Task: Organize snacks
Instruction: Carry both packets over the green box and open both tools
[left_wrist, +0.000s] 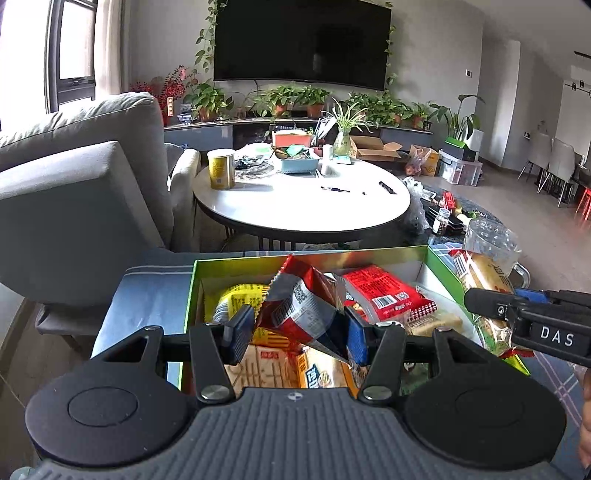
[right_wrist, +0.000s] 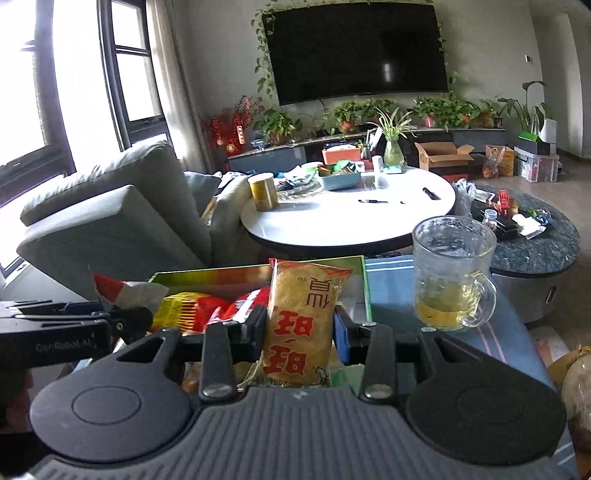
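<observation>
Only the left wrist view looks down into the green box (left_wrist: 192, 291), full of snack packs, where the left tool (left_wrist: 295, 328) pinches a red and silver packet (left_wrist: 299, 306) whose torn end points up. Only the right wrist view shows the whole glass mug (right_wrist: 452, 273) on the tabletop; there the right tool (right_wrist: 301, 332) pinches a yellow packet (right_wrist: 303, 321) standing tall, long side up, over the box.

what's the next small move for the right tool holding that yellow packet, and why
Probably ease the right tool left over the green box and lower the yellow snack packet in. The packet is clamped upright near the box's right edge, beside the glass mug, while the left tool grips a red and silver packet over the box.
</observation>
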